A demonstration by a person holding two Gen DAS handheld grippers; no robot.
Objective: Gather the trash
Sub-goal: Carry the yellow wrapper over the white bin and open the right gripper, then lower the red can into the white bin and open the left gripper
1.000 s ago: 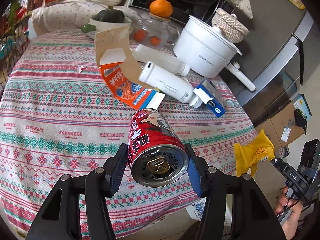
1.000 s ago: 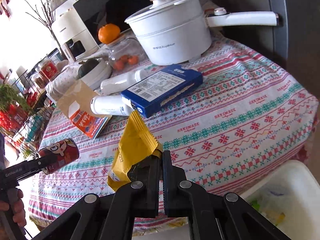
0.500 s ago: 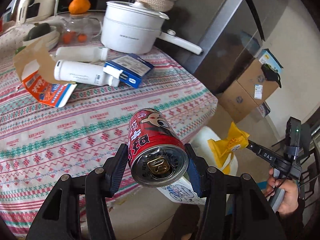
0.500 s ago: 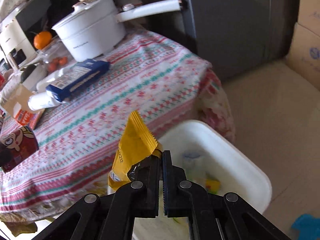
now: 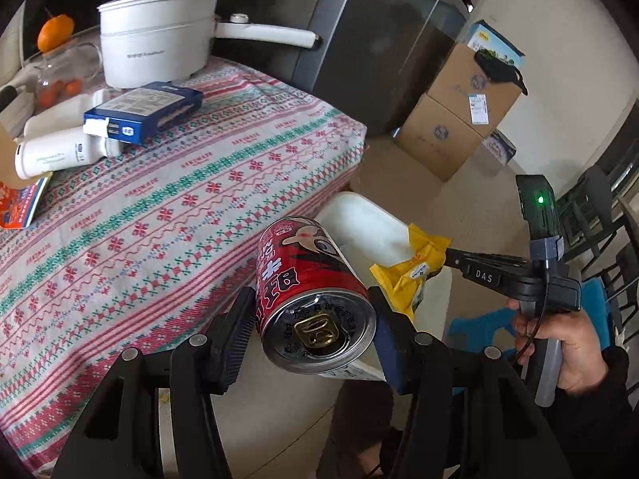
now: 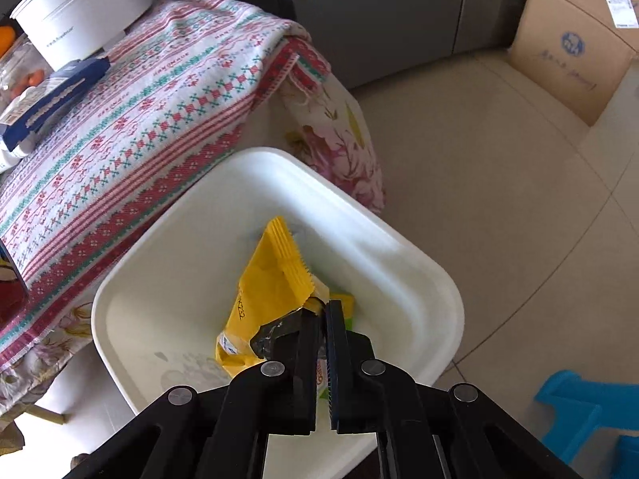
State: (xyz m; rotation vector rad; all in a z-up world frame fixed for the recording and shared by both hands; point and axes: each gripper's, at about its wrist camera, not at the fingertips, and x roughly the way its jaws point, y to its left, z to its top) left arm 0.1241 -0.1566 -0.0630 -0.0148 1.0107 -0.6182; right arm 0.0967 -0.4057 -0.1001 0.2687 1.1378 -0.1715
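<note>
My left gripper is shut on a red drink can, held on its side with the pull-tab end towards the camera, past the table's corner and above the white bin. In the right wrist view, my right gripper holds a crumpled yellow wrapper by one end, its jaws only a narrow slit apart. The wrapper hangs over the middle of the white bin; some trash lies at the bottom, mostly hidden. From the left wrist, the right gripper and yellow wrapper sit just right of the can.
The bin stands on the floor against the table with the patterned cloth. A white pot, a blue box and white bottles lie on it. Cardboard boxes, a dark fridge and a blue stool stand around.
Both grippers swung right, off the table. The yellow wrapper is now lower, over the bin's middle, and the can has come past the table corner beside it.
</note>
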